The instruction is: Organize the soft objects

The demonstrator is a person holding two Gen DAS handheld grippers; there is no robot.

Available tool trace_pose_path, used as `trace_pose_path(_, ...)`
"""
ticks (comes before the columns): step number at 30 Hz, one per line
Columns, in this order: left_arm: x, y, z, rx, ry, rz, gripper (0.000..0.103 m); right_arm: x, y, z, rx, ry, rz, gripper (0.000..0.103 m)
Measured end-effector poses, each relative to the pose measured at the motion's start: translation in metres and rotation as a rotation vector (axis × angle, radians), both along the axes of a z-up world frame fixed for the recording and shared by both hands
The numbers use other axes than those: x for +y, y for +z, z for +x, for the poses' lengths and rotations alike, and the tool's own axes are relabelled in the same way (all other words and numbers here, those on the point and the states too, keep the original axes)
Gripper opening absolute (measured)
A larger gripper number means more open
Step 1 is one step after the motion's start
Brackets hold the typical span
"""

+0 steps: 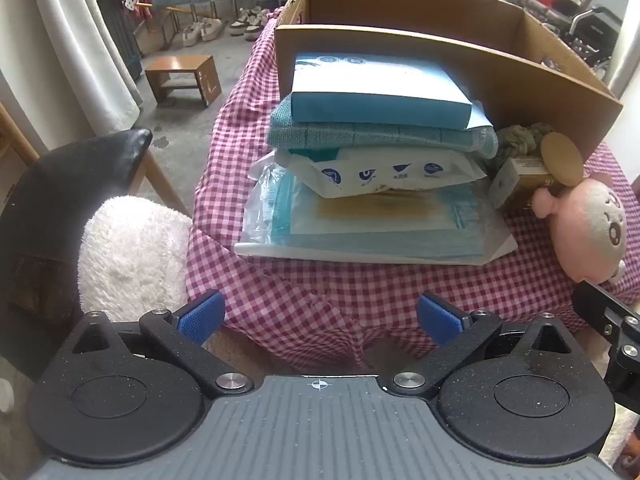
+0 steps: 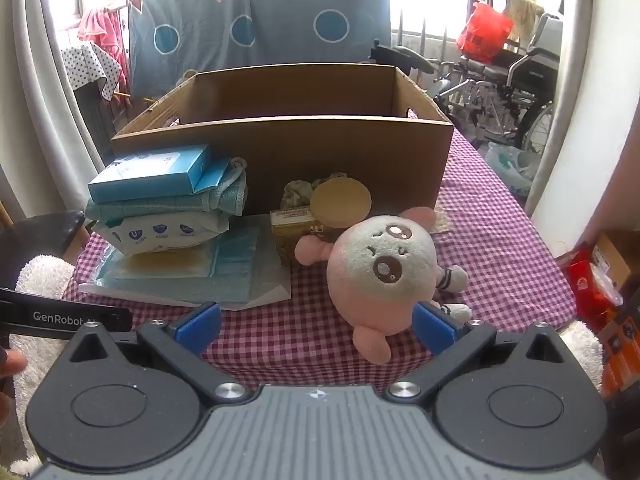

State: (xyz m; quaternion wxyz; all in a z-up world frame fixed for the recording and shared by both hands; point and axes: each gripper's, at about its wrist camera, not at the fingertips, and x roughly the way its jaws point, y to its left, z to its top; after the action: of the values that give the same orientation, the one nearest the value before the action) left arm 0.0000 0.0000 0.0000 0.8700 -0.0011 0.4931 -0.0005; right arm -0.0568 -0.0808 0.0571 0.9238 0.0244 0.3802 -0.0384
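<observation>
A stack sits on the checked tablecloth (image 1: 320,284): a blue box (image 1: 376,92) on a folded teal towel (image 1: 380,134), a white wipes pack (image 1: 396,174) and a clear bag of blue pads (image 1: 372,228). A pink plush toy (image 2: 384,272) lies to the right, also visible in the left wrist view (image 1: 588,228). Behind stands an open cardboard box (image 2: 304,152). My left gripper (image 1: 320,318) hangs open at the table's near edge, short of the stack. My right gripper (image 2: 316,326) is open, and the plush's lower part lies between its fingers, untouched.
A small gold box (image 2: 296,224) with a round tan disc (image 2: 340,200) and a green scrunchie (image 2: 298,192) lie by the cardboard box. A black chair (image 1: 80,176) with a white fluffy cushion (image 1: 132,252) stands left. A wooden stool (image 1: 184,78) and wheelchairs (image 2: 512,80) stand beyond.
</observation>
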Motion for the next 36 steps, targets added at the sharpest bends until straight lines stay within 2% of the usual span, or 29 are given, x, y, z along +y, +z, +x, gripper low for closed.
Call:
trace_pose_path(10, 0.0021, 0.0014, -0.0037, -0.015, -0.026, 0.014, 0.103, -0.0059, 0.0022, -0.0042, 0.008, 0.004, 0.017, 0.103)
trace_pose_path(36, -0.0031, -0.0065, 0.0018, 0.021, -0.014, 0.027, 0.102, -0.0009, -0.0038, 0.0026, 0.034, -0.006, 0.002, 0.103)
